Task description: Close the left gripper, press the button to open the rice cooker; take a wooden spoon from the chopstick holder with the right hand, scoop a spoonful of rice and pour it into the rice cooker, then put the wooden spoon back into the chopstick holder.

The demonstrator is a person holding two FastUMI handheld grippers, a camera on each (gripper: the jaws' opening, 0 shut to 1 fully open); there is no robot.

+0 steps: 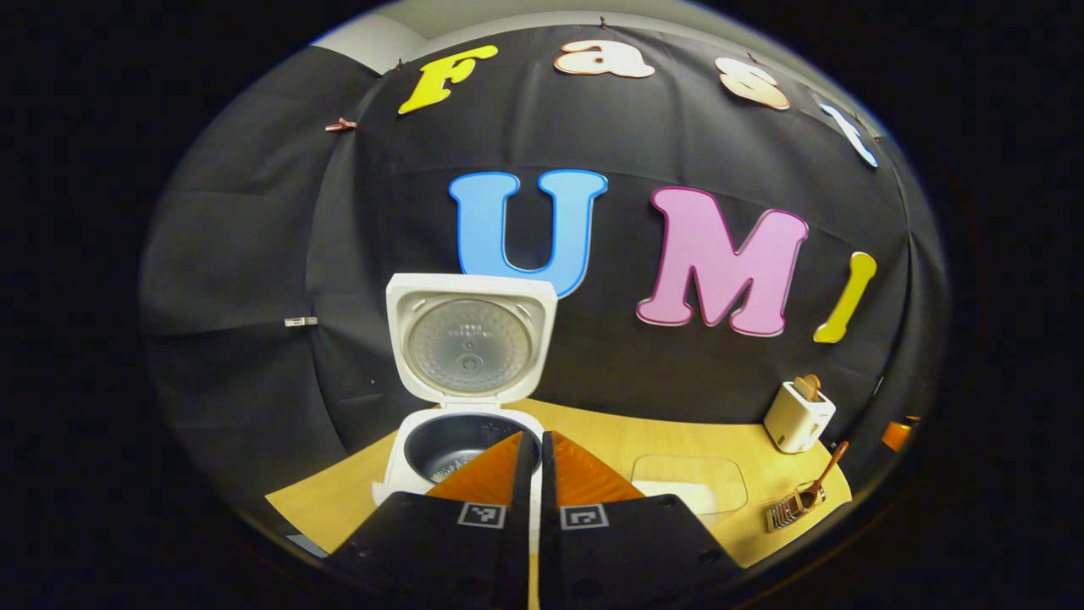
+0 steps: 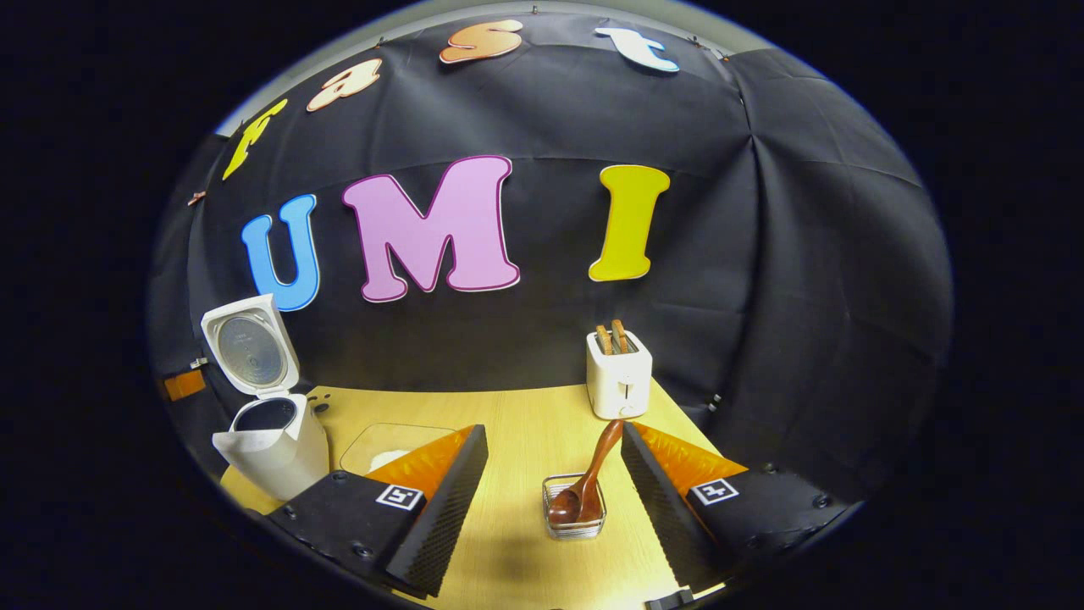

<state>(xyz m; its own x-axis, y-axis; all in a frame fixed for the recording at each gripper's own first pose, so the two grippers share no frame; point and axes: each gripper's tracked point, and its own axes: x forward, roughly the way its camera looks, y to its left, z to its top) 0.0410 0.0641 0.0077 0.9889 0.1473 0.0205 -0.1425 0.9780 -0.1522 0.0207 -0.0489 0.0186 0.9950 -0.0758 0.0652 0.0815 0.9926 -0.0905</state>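
Left gripper (image 1: 539,440): we see jaws pressed together.
Right gripper (image 2: 555,440): jaws wide.
Rice cooker (image 1: 461,398): lid up.
Writing: we read none.

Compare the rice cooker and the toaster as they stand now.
The rice cooker has its lid swung up, showing an empty dark pot; the toaster has no lid, and slices of bread stick up from its slots. The rice cooker sits at the table's left end, the toaster at the back edge behind the chopstick holder. The rice cooker looks bulkier and rounder, the toaster boxy. Both are white and stand upright on the wooden table.
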